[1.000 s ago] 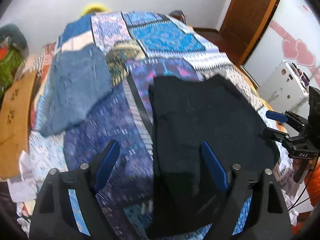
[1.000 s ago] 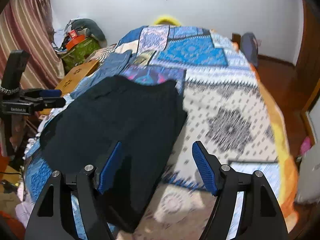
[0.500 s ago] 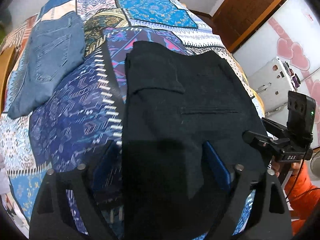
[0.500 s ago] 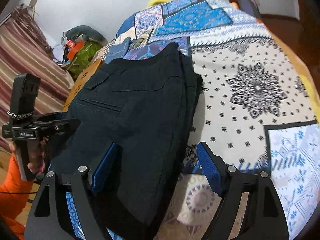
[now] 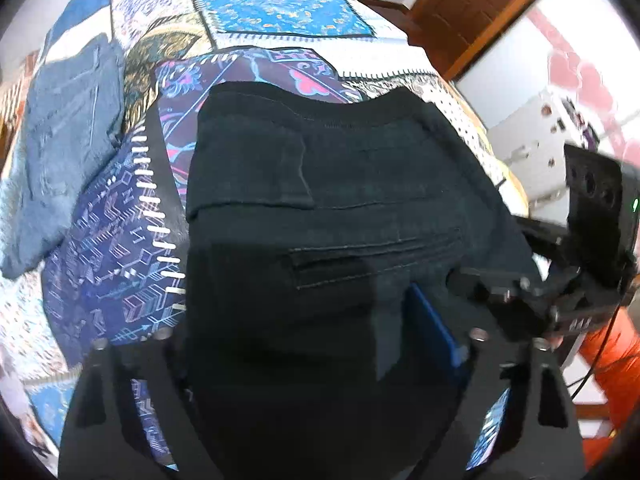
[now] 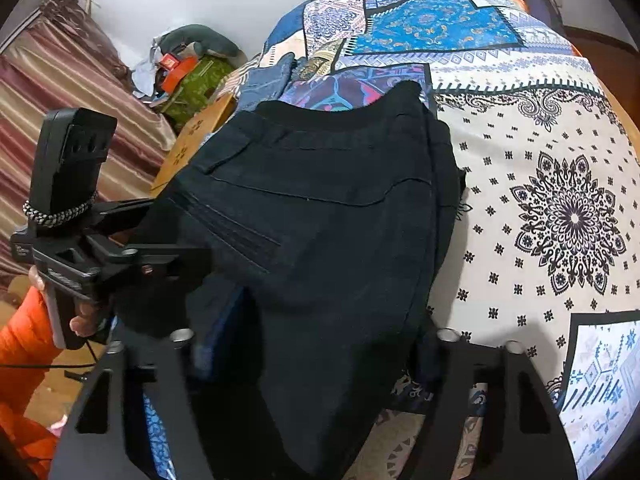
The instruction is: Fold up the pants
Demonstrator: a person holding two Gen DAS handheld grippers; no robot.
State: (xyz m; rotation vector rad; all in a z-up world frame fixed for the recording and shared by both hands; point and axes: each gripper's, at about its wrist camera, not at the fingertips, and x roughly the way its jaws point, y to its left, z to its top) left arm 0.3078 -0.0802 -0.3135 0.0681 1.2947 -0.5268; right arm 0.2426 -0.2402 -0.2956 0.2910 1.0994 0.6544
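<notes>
Ahead of my tools the black pants (image 5: 340, 220) fill the path. Bare bedspread (image 6: 560, 208) lies open right of them; folded jeans (image 5: 60, 152) block the far left.

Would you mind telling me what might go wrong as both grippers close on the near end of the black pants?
1. The black pants lie in several layers; the closing jaws of the right gripper may pinch only the top ones, so the fold falls apart.
2. The left gripper could catch the patterned bedspread beneath.
3. The grippers sit close together and might collide.
</notes>
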